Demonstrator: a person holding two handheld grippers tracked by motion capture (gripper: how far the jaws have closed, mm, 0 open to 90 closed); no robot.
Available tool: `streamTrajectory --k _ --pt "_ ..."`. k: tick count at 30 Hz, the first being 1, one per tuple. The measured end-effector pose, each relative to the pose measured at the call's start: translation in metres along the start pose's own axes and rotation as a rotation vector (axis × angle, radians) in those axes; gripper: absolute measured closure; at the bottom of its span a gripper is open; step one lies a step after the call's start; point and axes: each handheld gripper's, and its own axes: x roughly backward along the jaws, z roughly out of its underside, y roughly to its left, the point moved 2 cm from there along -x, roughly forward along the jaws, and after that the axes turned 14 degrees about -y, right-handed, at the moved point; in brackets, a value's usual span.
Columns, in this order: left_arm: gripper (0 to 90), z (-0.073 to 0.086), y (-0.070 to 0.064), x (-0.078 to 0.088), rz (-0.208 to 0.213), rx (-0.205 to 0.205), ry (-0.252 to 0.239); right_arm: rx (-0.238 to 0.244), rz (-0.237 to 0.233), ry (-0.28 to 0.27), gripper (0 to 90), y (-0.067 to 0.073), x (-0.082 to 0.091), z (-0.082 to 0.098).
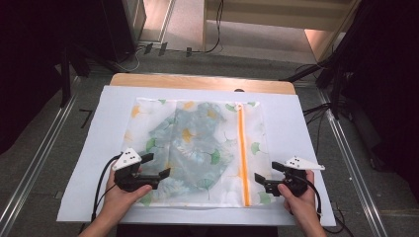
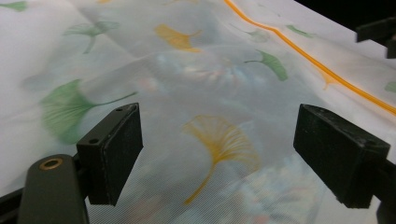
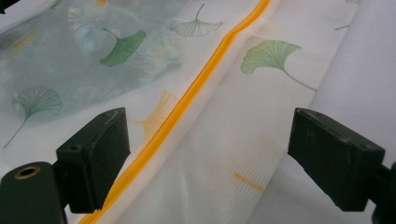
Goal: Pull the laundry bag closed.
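A white mesh laundry bag (image 1: 197,148) printed with green and yellow ginkgo leaves lies flat on the table, a blue-grey garment (image 1: 195,140) showing through it. An orange zipper (image 1: 242,153) runs down its right part, seen also as the zipper (image 3: 187,100) and the zipper (image 2: 327,72). My left gripper (image 1: 157,167) hovers open over the bag's near left area, mesh (image 2: 219,135) between its jaws. My right gripper (image 1: 269,175) stands open at the bag's near right edge, jaws straddling the bag's white border (image 3: 224,154).
A white sheet (image 1: 94,163) covers the wooden table (image 1: 197,81). Metal floor rails run on both sides, and cables lie on the floor at the right and back. Dark stands rise at the far left and right.
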Motion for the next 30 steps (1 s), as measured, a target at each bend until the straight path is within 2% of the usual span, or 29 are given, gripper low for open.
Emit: streamTrajectory --k 3,6,8,9,12,20,23,25,30 --pt "15.1 0.0 0.011 0.014 -0.019 0.018 -0.017 0.002 0.003 -0.012 13.3 0.003 0.011 0.001" --pt "14.2 0.002 0.017 0.026 -0.028 0.02 -0.023 -0.008 0.005 -0.035 13.3 0.004 0.023 0.001" --pt "14.1 0.003 0.021 0.034 -0.028 0.035 -0.027 -0.005 0.007 -0.039 13.2 0.003 0.03 0.002" --pt "14.2 0.003 0.023 0.037 -0.038 0.029 -0.025 -0.008 0.018 -0.037 13.2 0.002 0.033 0.003" --pt "14.2 0.001 0.03 0.048 -0.065 0.038 -0.042 -0.003 0.04 -0.035 13.2 -0.002 0.041 0.007" --pt "14.0 0.006 0.054 0.078 -0.127 0.046 -0.057 -0.037 0.088 -0.059 13.4 -0.015 0.063 0.013" --pt "13.7 0.004 0.061 0.08 -0.151 0.057 -0.081 -0.047 0.105 -0.068 13.8 -0.022 0.064 0.014" --pt "12.6 0.003 0.064 0.079 -0.161 0.048 -0.084 -0.057 0.12 -0.071 13.8 -0.026 0.063 0.014" --pt "11.5 0.008 0.068 0.069 -0.188 0.03 -0.045 -0.06 0.15 -0.07 14.3 -0.034 0.055 0.013"
